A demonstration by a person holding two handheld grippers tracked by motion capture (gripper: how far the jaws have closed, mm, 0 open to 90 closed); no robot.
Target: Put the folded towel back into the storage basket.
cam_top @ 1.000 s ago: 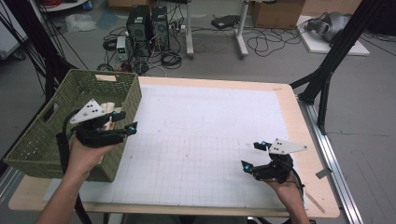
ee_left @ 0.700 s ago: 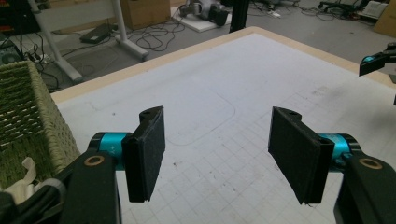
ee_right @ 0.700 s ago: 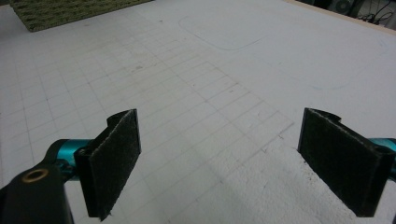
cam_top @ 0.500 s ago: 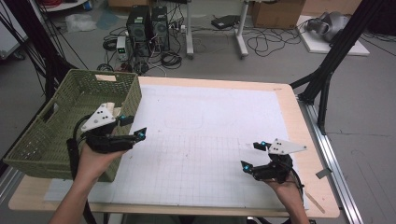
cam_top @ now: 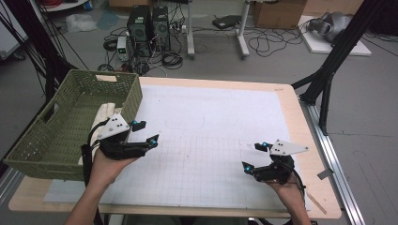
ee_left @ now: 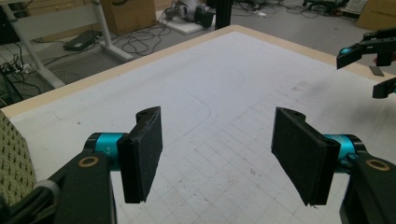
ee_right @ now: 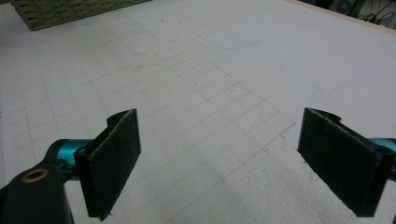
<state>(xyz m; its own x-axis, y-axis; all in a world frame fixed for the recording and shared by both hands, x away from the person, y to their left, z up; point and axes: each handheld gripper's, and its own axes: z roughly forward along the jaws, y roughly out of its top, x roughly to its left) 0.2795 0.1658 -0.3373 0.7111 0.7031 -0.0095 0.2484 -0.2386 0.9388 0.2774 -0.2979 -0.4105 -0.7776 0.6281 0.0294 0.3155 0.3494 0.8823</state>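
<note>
No writing reads anywhere; left tongs (cam_top: 145, 132) by the basket (cam_top: 70, 126) and right tongs (cam_top: 254, 156) gape empty.

Basket (cam_top: 61, 126) sits on the counter's (cam_top: 291, 101) left end, a folded cloth (cam_top: 107, 112) inside. Left gripper (cam_top: 144, 132) just right of the basket; right gripper (cam_top: 251, 157) well apart, near the front right corner.

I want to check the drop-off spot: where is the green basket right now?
In the high view the green basket sits on the table's far-left corner, just left of the left tongs.
</note>
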